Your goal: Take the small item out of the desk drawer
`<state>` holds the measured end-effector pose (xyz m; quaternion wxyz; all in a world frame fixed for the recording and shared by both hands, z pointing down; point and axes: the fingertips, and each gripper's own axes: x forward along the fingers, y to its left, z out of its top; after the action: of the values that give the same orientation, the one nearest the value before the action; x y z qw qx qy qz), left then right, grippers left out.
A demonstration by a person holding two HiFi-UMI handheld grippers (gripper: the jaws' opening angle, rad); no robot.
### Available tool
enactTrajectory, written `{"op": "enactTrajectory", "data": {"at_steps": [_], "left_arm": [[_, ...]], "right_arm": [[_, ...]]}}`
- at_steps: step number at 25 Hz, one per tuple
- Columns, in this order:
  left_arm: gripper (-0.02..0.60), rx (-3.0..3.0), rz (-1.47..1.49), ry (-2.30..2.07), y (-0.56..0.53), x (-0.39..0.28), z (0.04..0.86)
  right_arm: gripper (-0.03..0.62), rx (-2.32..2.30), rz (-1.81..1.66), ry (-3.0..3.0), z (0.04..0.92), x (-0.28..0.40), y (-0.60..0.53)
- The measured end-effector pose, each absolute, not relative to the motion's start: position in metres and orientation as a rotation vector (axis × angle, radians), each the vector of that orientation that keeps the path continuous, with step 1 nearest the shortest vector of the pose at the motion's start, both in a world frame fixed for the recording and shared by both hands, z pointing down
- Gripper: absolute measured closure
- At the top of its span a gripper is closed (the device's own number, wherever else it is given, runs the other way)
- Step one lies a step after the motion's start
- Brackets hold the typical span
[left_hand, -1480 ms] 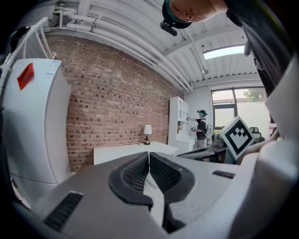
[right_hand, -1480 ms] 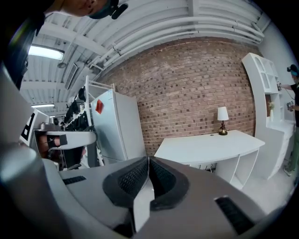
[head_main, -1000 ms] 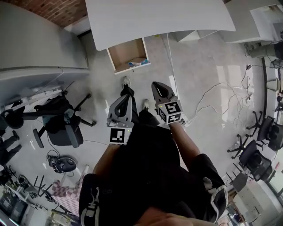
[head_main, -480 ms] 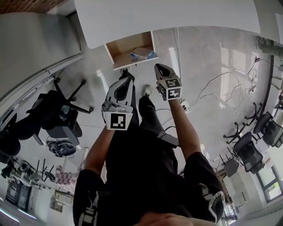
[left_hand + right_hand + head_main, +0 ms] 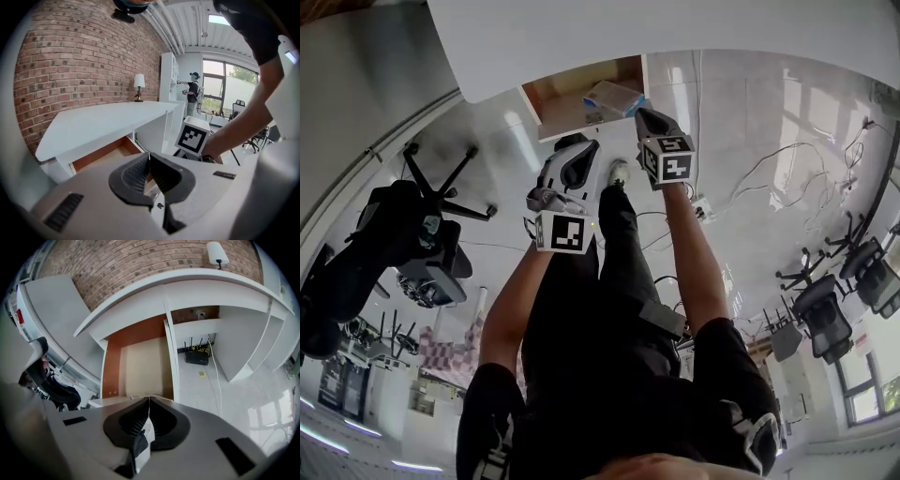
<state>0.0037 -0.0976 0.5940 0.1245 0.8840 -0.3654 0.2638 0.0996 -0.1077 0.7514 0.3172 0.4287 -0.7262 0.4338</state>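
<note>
The open desk drawer point(image 5: 546, 101) hangs under the white desk point(image 5: 675, 28). A small blue-and-white packet point(image 5: 614, 97) sits at the tip of my right gripper point(image 5: 643, 113), over the drawer's front right corner. In the right gripper view the jaws of that gripper point(image 5: 149, 401) are shut on a thin white piece of the packet point(image 5: 145, 441), and the drawer point(image 5: 140, 364) beyond shows a bare beige bottom. My left gripper point(image 5: 578, 148) is shut and empty, just short of the drawer front. In the left gripper view it point(image 5: 149, 157) points at the drawer point(image 5: 105, 152).
A black office chair point(image 5: 422, 244) stands to the left and more chairs point(image 5: 825, 319) at the right. Cables point(image 5: 750, 187) run over the floor. A router point(image 5: 199, 356) sits under the desk. A lamp point(image 5: 139, 83) stands on the desk, and a person point(image 5: 192, 93) stands far back.
Both grippers have moved forward to the drawer. The right one has reached the packet and closed on it; the packet now sits higher, off the drawer's corner.
</note>
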Motion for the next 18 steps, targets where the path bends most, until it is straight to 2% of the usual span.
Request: {"op": "enactTrajectory", "data": {"at_steps": [6, 18], "left_arm": [[0.569, 2.531, 0.802, -1.026, -0.096, 0.005, 0.633], [0.568, 2.511, 0.809, -1.023, -0.103, -0.006, 0.655]], "right_arm": [[0.565, 1.049, 1.183, -1.838, 0.773, 0.089, -0.108], [0.565, 0.995, 1.249, -1.839, 0.783, 0.066, -0.096]]}}
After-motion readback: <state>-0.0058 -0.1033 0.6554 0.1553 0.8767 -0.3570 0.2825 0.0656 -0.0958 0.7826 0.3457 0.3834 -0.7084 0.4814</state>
